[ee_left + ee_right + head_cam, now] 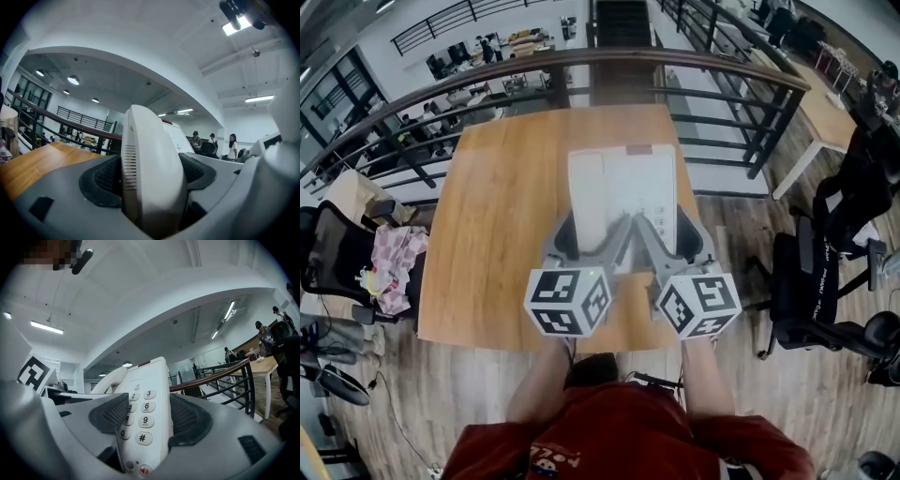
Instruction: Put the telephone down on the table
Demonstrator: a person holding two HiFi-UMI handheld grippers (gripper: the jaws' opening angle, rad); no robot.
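Note:
A white desk telephone [623, 192] with its handset on the left is held over the wooden table [497, 216], tilted with its far end up. My left gripper [595, 234] is shut on the handset side [150, 178], its dark pads pressed to both flanks. On the keypad side [143, 423] my right gripper [661, 236] is shut too, the number keys showing between its pads. In both gripper views the phone points up toward the ceiling. Whether the phone's underside touches the table is hidden.
The table stands against a dark curved railing [675, 66]. A black office chair [811, 281] is to the right. At the left another chair holds a pink checked cloth [389, 267]. A second table [830, 117] is at the far right.

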